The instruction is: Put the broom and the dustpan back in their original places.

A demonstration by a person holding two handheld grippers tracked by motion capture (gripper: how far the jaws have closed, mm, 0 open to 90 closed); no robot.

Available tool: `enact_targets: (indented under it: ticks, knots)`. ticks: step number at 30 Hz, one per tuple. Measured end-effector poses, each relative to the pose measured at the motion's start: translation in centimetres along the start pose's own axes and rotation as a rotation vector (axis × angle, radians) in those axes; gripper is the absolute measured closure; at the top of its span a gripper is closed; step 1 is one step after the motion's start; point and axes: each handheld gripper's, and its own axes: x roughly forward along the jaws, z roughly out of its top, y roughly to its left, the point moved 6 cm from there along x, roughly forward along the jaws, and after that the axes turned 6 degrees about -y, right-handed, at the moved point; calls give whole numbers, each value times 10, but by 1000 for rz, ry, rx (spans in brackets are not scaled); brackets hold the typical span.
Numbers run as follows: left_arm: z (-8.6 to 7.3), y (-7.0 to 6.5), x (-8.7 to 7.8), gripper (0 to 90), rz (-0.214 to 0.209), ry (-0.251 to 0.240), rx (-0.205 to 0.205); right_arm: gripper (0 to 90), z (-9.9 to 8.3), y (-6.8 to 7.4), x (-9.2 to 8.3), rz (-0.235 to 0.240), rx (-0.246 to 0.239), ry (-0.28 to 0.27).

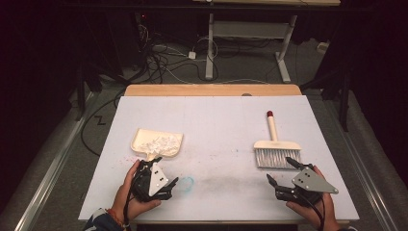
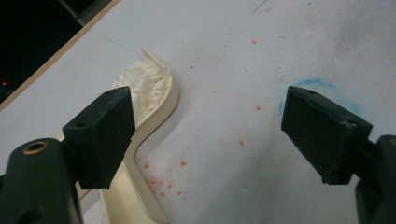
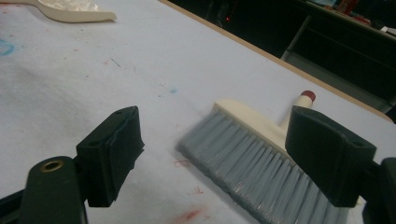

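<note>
The left gripper has its jaws spread wide and holds nothing. It rests low over the white table sheet, near the person's edge. Just ahead of its jaws lies the cream plastic dustpan, its short handle pointing back toward the gripper. In the left gripper view the pan's curved wall passes just beside and partly behind the jaw on that view's left, so the handle seems placed for an easy pick-up. Inside the pan sits a heap of crumpled white scraps, apparently shredded paper or similar; they fill much of its floor. Beside the other jaw is a faint blue ring mark on the sheet, and small red specks are scattered nearby.

The right gripper is likewise wide open and empty. Just ahead of it lies the hand brush with grey bristles and a cream handle tipped in red, flat on the sheet, with the bristles nearest the jaws and the handle pointing away. In the right gripper view the bristles lie between the jaws but beyond them, not touched.

With the scraps already gathered in the pan and both tools lying free, the sweeping looks finished, though that is a judgement.
</note>
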Motion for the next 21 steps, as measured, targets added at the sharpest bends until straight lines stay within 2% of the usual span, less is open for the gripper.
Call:
enact_targets:
  ticks: [9,15,19,21]
  knots:
    - [0,0,2,170,1,4,4,197,-1,1,0,3,-10,2]
    - [1,1,8,170,-4,13,4,203,-4,2,4,10,4,10]
    - [4,0,11,170,-8,12,7,196,-7,11,7,19,-75,34]
    - [4,0,12,170,-9,17,9,197,-6,10,5,15,-69,28]
